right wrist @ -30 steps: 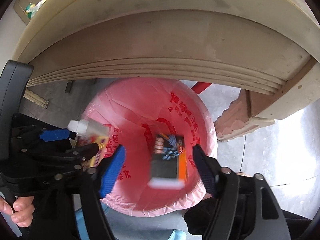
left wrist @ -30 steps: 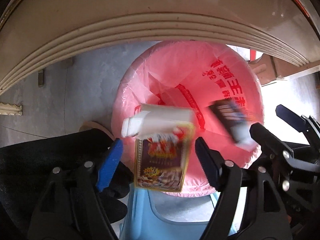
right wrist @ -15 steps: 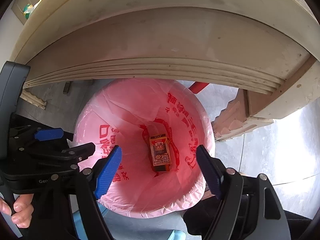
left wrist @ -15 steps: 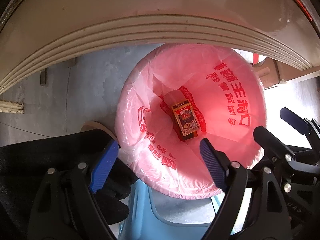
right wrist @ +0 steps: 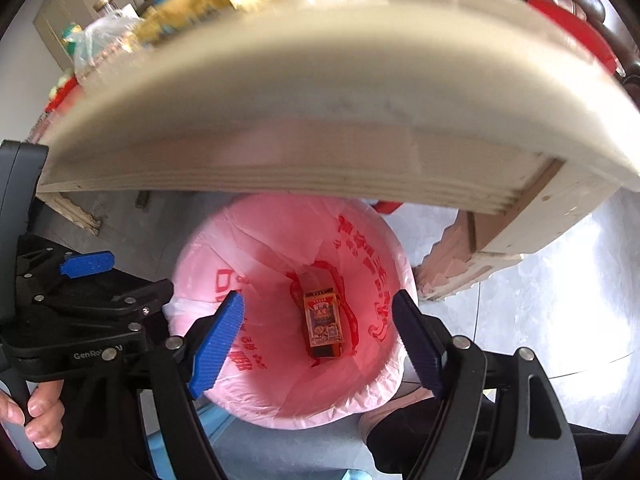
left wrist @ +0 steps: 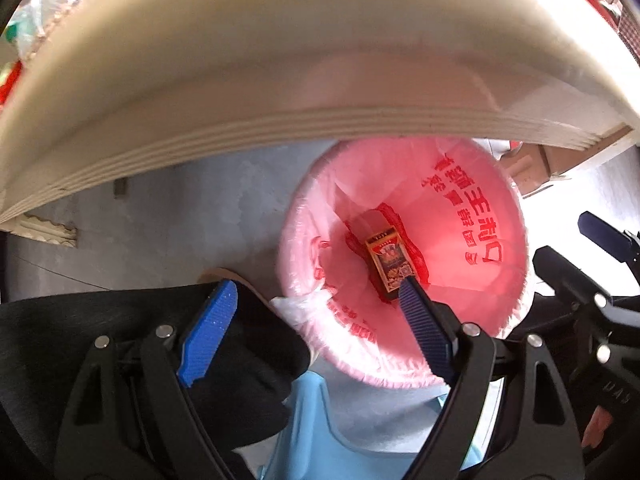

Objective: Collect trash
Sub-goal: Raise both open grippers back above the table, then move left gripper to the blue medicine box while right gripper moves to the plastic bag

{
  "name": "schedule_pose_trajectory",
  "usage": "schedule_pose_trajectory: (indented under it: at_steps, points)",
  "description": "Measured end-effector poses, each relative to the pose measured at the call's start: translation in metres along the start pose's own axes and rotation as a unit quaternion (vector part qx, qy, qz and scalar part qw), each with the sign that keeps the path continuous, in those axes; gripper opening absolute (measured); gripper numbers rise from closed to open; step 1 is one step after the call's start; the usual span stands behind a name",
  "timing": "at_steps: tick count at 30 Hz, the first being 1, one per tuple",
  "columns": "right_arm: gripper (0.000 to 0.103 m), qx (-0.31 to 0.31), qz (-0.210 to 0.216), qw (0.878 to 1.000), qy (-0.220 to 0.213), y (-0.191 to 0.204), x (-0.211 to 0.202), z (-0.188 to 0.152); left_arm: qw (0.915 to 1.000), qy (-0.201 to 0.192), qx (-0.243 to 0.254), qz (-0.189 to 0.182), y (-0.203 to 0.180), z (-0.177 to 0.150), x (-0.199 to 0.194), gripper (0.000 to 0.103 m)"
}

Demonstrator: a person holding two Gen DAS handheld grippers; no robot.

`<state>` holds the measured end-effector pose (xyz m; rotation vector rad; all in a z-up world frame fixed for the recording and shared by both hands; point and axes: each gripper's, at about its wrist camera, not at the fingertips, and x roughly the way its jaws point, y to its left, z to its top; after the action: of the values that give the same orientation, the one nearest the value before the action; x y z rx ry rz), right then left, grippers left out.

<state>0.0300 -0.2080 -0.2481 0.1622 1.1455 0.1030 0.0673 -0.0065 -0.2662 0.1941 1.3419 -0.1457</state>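
Right wrist view: the orange carton point(right wrist: 323, 322) lies at the bottom of the pink-lined bin point(right wrist: 240, 392), under the table point(right wrist: 320, 112) edge. Both the left gripper point(left wrist: 316, 308) and right gripper point(right wrist: 320, 316) hang above it, fingers spread wide, empty.

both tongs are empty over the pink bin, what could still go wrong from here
1. The beige table edge overhangs the pink-bagged round bin; lifting the right tongs or left tongs may hit it.
2. The bag's loose rim could snag a finger.
3. Only the orange printed box shows inside.
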Motion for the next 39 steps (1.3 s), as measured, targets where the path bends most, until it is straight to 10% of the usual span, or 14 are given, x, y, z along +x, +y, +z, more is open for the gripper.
schedule_pose_trajectory:
  at_steps: [9,18,39]
  points:
    - [0.075,-0.008,0.029,0.995,-0.094,0.010,-0.100,0.022,0.9923,-0.116,0.013,0.041,0.029,0.032,-0.129,0.082]
    - [0.077,-0.060,0.025,0.983,-0.172,-0.006,-0.189,0.118,0.9864,-0.154,0.028,0.052,0.034,0.126,-0.212,0.082]
    - [0.077,-0.062,0.059,0.992,-0.088,-0.059,-0.097,0.264,0.9944,-0.053,0.031,0.086,0.015,0.226,-0.124,0.083]
